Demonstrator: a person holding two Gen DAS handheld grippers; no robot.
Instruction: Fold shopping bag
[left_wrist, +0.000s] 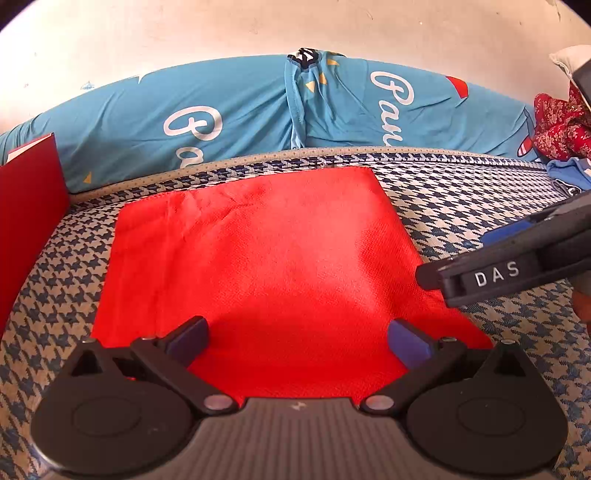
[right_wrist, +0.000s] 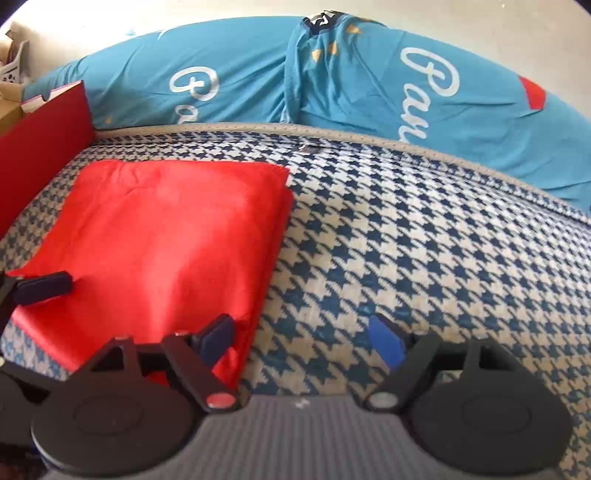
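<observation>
The red shopping bag (left_wrist: 273, 258) lies folded flat in a rough rectangle on a blue-and-white houndstooth mattress (left_wrist: 461, 199). My left gripper (left_wrist: 299, 339) stands open over the bag's near edge, with both pads above red fabric and nothing pinched. My right gripper (left_wrist: 458, 256) comes in from the right at the bag's right edge. In the right wrist view the bag (right_wrist: 166, 240) fills the left side. There my right gripper (right_wrist: 301, 339) is open, with its left pad over the bag's right border and its right pad over bare mattress. A finger (right_wrist: 44, 284) of the left gripper rests over the bag at far left.
A long blue cushion (left_wrist: 236, 110) with white lettering runs along the back, against a pale wall. A dark red box (left_wrist: 29, 206) stands at the left of the mattress. A red flowered cloth (left_wrist: 557, 129) and a light blue cloth (left_wrist: 569, 177) lie at the far right.
</observation>
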